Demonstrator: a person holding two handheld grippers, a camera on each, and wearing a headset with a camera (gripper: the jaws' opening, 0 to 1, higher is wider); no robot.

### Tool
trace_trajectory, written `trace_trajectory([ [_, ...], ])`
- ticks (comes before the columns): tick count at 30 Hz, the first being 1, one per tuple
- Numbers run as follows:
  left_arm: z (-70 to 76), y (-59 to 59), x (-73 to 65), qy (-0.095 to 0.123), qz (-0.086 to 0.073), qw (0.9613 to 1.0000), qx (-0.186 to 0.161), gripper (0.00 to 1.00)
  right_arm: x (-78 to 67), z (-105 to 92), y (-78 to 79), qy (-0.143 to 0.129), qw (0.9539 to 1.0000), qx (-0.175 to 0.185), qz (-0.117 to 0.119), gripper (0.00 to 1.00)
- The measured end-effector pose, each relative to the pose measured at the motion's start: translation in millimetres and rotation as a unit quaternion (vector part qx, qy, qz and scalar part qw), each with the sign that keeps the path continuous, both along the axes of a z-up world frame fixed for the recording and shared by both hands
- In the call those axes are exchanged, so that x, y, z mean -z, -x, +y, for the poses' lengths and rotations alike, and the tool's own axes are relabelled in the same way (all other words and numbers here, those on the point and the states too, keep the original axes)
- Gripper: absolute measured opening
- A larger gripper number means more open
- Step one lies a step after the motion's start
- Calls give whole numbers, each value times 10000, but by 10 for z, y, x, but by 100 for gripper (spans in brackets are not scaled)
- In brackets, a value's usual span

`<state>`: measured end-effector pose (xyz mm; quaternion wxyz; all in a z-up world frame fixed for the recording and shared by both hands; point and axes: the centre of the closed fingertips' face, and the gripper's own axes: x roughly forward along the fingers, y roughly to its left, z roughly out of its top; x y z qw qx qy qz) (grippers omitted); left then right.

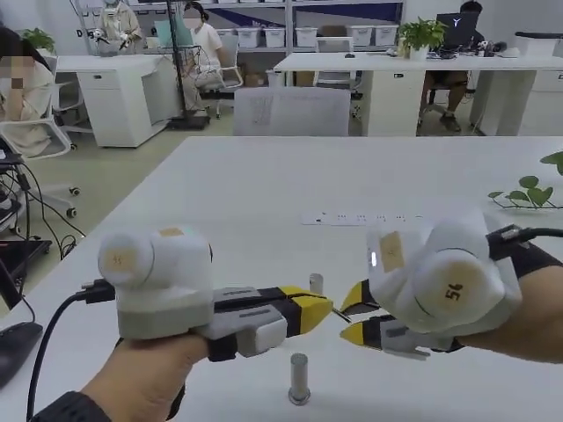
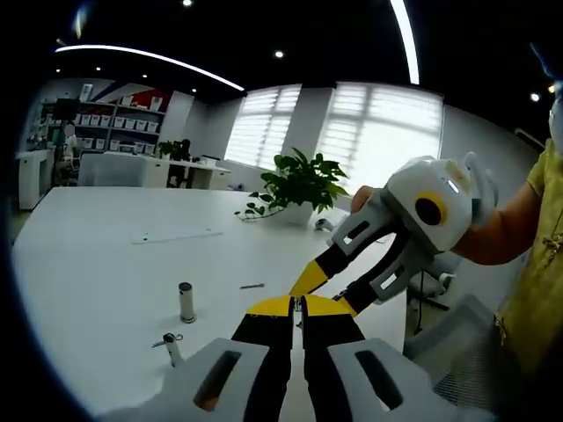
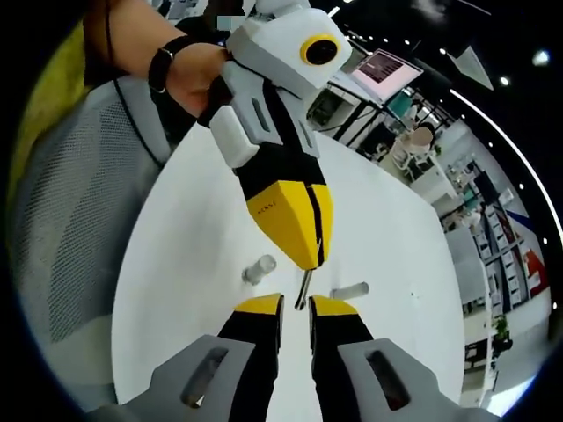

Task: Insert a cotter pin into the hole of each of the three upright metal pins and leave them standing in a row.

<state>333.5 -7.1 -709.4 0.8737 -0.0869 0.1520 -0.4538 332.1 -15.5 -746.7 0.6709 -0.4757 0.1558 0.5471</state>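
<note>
The right gripper [image 1: 348, 320] bears a round sticker [image 1: 453, 292] reading "95" (digits tilted).

White counter [image 1: 220, 202] carries an upright metal pin [image 1: 299, 378] near its front edge and a second pin [image 1: 316, 283] farther back. A white power strip [image 1: 361, 218] lies flat toward the far side, and a potted plant [image 2: 303, 180] stands at the counter's far end.
</note>
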Motion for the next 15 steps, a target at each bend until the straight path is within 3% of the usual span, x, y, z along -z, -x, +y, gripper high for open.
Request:
trace_trajectory([
  [5,3,-8,0,76,56,10000,-28,0,-30,29,-41,-109,9999,69,6,9],
  [15,0,9,28,94,135,9999,-11,0,-49,-9,-56,-20,10000,54,13,6],
])
